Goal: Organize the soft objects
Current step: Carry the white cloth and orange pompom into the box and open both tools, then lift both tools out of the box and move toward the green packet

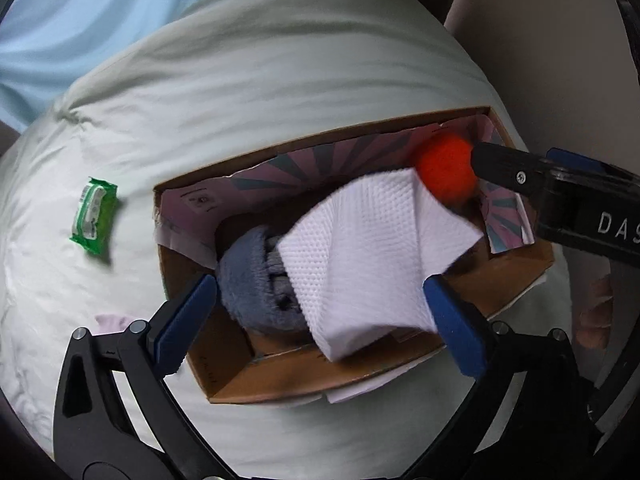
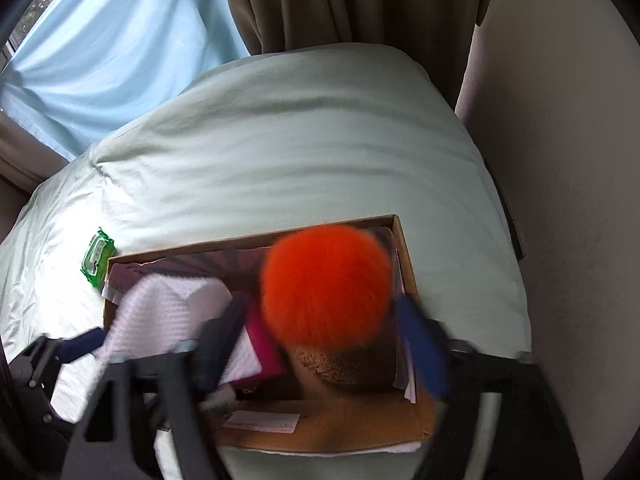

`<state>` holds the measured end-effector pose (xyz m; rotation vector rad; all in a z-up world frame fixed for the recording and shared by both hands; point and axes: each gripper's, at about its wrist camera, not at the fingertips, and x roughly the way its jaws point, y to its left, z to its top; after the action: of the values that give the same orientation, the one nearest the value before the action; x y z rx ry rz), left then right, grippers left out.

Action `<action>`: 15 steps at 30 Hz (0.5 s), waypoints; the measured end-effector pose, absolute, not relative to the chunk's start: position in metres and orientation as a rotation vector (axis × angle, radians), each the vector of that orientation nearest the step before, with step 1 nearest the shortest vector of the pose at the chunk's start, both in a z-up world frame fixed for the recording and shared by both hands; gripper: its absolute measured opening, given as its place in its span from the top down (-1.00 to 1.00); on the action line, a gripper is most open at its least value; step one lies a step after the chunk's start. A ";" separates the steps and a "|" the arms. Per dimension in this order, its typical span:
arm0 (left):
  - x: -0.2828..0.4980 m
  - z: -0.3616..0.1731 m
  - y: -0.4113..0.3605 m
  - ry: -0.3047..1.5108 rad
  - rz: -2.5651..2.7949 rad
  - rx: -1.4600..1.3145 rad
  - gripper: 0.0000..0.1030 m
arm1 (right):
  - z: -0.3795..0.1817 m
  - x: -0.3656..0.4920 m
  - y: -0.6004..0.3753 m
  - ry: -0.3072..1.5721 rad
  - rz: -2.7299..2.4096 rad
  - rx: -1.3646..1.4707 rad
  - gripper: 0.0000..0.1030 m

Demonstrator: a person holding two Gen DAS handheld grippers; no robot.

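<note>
Three soft things, a white paper towel (image 1: 372,256), grey fleece (image 1: 256,280) and an orange pompom (image 2: 326,286), sit in or over the cardboard box (image 1: 280,384) beneath the wide-open left gripper (image 1: 320,320) and right gripper (image 2: 320,348), while a green wipes pack (image 1: 94,216) remains on the bed (image 1: 280,80).

Left gripper (image 1: 320,312) jaws wide apart over box (image 1: 280,380) on bed (image 1: 280,80). White tissue (image 1: 372,256) and grey sock (image 1: 252,280) between jaws. Orange pompom (image 1: 444,168) beyond right jaw. Green packet (image 1: 94,216) far left.

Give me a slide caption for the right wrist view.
Open right gripper over cardboard box, orange pom-pom between its fingers.
</note>
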<state>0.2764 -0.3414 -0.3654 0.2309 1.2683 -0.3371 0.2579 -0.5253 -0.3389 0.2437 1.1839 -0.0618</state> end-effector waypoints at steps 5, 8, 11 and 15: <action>0.272 -0.367 -0.332 1.274 -0.328 0.243 -0.99 | -0.344 0.251 -0.528 1.175 -0.058 0.265 -1.00; 0.270 -0.362 -0.326 1.275 -0.325 0.225 -0.99 | -0.342 0.247 -0.526 1.167 -0.046 0.272 -1.00; 0.265 -0.353 -0.321 1.262 -0.322 0.214 -0.99 | -0.338 0.245 -0.524 1.160 -0.035 0.275 -1.00; 0.256 -0.336 -0.314 1.235 -0.320 0.202 -0.99 | -0.324 0.239 -0.520 1.146 -0.020 0.287 -1.00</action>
<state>0.2557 -0.3138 -0.3358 0.2025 1.2351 -0.3203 0.2389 -0.5199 -0.3240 0.2867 1.1456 -0.0198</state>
